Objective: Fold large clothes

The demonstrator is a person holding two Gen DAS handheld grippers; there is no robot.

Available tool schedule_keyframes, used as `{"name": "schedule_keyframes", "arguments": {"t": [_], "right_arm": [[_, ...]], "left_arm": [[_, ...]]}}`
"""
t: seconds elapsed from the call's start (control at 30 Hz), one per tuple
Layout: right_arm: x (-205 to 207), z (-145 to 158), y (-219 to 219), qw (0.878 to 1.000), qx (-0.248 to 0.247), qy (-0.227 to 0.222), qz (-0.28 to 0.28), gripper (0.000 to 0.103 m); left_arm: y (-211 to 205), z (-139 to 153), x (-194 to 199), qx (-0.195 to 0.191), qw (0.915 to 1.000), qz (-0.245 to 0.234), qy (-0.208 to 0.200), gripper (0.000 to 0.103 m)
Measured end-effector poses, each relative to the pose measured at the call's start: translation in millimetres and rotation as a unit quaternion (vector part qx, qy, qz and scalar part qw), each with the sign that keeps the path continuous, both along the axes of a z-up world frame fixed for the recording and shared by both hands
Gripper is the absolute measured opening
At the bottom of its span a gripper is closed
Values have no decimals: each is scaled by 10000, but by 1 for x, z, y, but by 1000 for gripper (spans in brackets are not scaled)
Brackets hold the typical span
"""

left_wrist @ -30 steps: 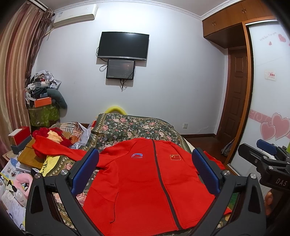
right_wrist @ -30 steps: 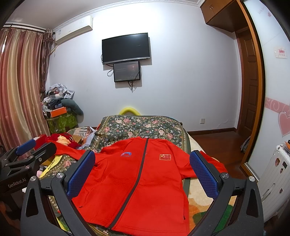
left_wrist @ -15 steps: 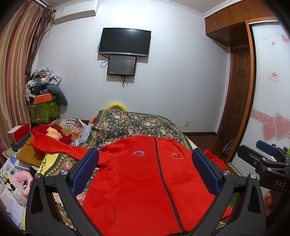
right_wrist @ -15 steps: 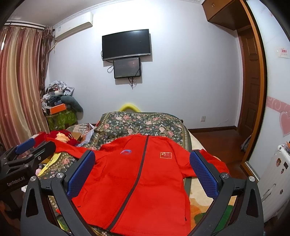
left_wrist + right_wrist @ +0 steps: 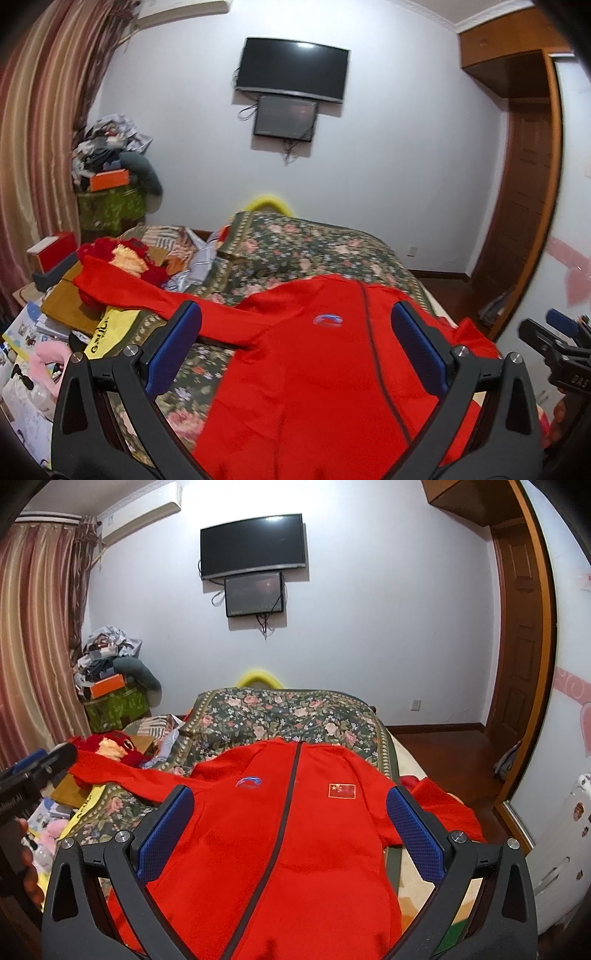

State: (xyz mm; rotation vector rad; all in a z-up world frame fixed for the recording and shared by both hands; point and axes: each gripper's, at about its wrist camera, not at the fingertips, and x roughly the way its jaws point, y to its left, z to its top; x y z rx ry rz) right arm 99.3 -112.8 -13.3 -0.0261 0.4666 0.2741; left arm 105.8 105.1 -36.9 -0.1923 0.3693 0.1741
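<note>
A red zip-up jacket (image 5: 314,380) lies spread face up on the floral bedspread (image 5: 314,240), with a dark zip down the middle and a small flag patch on the chest (image 5: 341,790). Its one sleeve (image 5: 147,291) stretches out to the left over clutter. Its other sleeve (image 5: 439,805) hangs off the bed's right side. My left gripper (image 5: 295,347) is open and empty above the jacket's left half. My right gripper (image 5: 288,829) is open and empty above the jacket's middle. Each gripper shows at the other view's edge (image 5: 561,354) (image 5: 33,771).
The bed (image 5: 288,712) fills the middle. Left of it are a wooden board (image 5: 70,302), red boxes (image 5: 51,251), toys and a heap of things by the curtain (image 5: 33,646). A TV (image 5: 253,544) hangs on the far wall. A door (image 5: 517,635) stands at the right.
The left gripper has swung to the left, so the jacket sits further right in its view and the left sleeve shows more. The right gripper has dipped slightly. Both stay open.
</note>
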Motion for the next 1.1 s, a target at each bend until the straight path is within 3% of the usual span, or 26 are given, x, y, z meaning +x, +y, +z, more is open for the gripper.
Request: {"name": "schedule_keyframes", "arguments": {"t": [0.23,0.37,0.5,0.6,0.8,0.87,1.1], "right_arm": [[41,-8,9,9999,-108,99,70,103],[68,-24,20,9989,-308,316,126,103],[96,-46,29,9964,-373,726,236,103],[121,-68,33,9911,-405,1239,259,103],[160,-102,41,9775,-365,2055,296,103],[171,-109,45,9742,-350,2211,281,103],[209,-127,59,9678,-369,2480,237,103]], "left_arm": [[74,-30,51,-48,9971,725,237,103],[121,-60,77,-124,9920,1103,609,103],[169,-92,96,-518,9861,1260,948,103],[211,-116,107,-1044,9838,1000,1057,103],[277,-156,135,-1789,9636,1161,1615,98],[300,-169,144,-2152,9534,1179,1756,90],[369,-213,170,-3162,9149,1494,2019,89]]}}
